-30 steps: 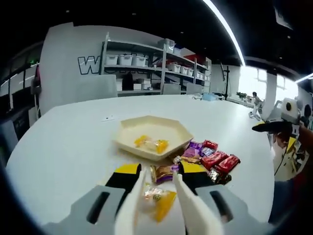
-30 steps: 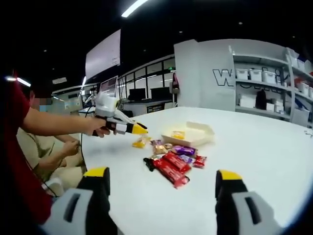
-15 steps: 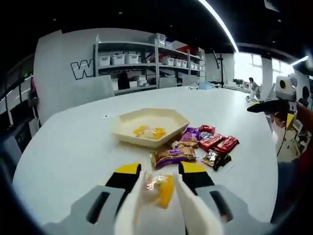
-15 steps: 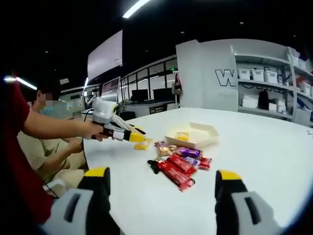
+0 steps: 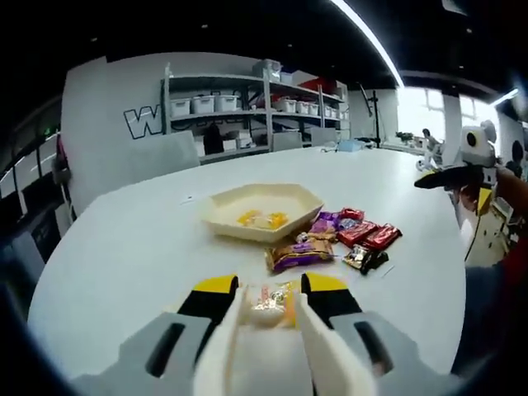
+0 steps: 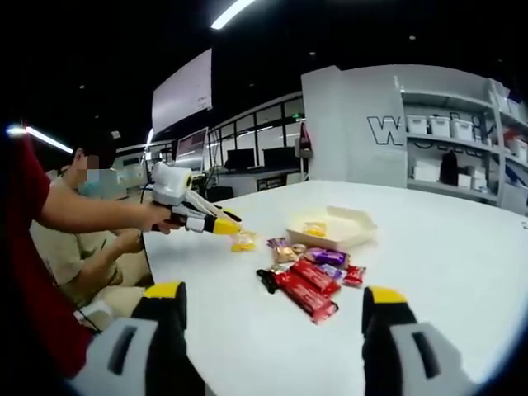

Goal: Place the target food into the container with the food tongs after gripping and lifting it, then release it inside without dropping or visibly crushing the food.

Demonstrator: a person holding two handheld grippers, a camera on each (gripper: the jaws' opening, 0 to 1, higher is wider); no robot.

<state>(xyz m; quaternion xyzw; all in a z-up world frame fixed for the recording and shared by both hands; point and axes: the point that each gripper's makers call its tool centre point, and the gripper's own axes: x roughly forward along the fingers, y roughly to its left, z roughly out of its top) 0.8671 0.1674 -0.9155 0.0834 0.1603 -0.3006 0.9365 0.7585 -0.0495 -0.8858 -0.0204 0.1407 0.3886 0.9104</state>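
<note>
Since a second ago the left hand-held gripper, its tongs clamped on a yellow candy, has risen above the table short of the tray, which holds two candies, while the right hand-held gripper stays wide apart.

A large white table is seen in a dim room; shelving with bins is set against a far grey wall, and ceiling strip lights are lit.
</note>
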